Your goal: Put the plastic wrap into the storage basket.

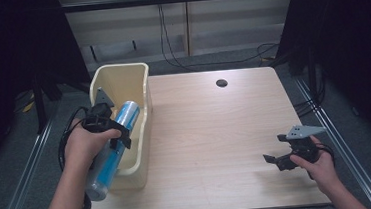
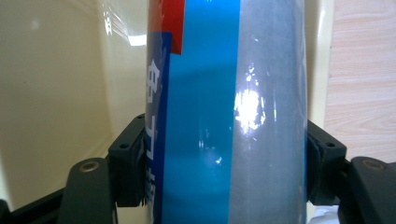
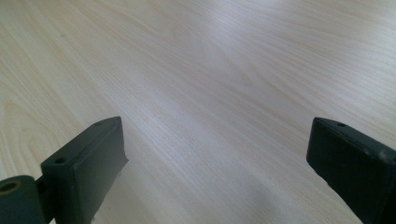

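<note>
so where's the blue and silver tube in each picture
high view: the tube lies slanted at the left, held in the left claw, its top end inside the cream bin and its bottom end past the bin's near wall.
left gripper view: the tube stands upright in the middle, clamped between the two black jaws.
right gripper view: bare wooden table between the open jaws; no tube there.
shared landmark: the cream bin behind the tube.

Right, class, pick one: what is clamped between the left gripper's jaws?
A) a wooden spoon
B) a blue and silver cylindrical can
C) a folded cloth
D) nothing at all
B: the left gripper has both jaws pressed on the sides of the blue and silver can, held over the cream plastic bin.
</note>
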`<state>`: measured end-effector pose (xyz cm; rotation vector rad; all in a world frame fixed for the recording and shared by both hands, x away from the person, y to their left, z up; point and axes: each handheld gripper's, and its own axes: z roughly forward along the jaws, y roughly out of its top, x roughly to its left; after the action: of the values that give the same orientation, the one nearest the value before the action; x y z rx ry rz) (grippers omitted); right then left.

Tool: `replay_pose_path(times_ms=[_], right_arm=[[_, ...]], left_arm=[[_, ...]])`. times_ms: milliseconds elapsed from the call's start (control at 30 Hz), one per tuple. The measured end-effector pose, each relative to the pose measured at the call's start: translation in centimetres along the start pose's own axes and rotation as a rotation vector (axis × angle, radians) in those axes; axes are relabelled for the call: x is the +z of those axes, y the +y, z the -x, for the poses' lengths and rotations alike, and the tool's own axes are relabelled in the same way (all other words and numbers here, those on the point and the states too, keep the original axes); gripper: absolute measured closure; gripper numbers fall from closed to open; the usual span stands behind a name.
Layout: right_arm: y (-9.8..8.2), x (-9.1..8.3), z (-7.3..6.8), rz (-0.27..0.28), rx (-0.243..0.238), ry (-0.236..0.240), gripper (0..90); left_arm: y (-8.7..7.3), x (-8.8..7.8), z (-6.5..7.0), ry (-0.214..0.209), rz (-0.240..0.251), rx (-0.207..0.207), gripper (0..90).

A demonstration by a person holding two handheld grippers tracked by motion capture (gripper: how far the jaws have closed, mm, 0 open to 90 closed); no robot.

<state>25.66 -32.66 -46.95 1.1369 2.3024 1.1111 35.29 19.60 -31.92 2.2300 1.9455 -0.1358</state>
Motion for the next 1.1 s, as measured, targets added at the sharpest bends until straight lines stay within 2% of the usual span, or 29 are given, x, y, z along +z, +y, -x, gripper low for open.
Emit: replay_pose_path(times_ms=[100,200,400,700,867,967,1067,1100], right_arm=[[0.0,0.1,-0.1,-0.004,0.002,0.001,4.2],[0.0,0.1,-0.1,-0.005,-0.005,0.002,4.2],[0.0,0.2,-0.1,-0.005,-0.003,0.000,4.2],[-0.1,0.3,-0.1,-0.010,-0.003,0.004,4.2],[-0.1,0.4,-0.2,-0.015,-0.007,0.012,4.2],[-0.1,0.4,-0.2,-0.015,-0.007,0.013,4.2],[-0.1,0.4,-0.1,-0.017,-0.007,0.015,4.2],[-0.2,0.4,-0.1,-0.017,-0.008,0.009,4.2]], left_arm=[[0.1,0.3,0.0,-0.005,-0.005,-0.003,32.1],[0.1,0.5,0.1,0.017,-0.011,0.002,32.1],[0.4,0.9,0.1,0.008,-0.023,-0.009,32.1],[0.8,1.3,0.1,0.027,-0.041,-0.028,32.0],[1.2,1.5,0.1,0.031,-0.073,-0.026,32.0],[1.4,1.7,0.3,0.043,-0.067,-0.030,32.0],[1.7,1.8,0.3,0.032,-0.080,-0.020,32.0],[1.8,1.9,0.4,0.031,-0.079,-0.028,31.9]])
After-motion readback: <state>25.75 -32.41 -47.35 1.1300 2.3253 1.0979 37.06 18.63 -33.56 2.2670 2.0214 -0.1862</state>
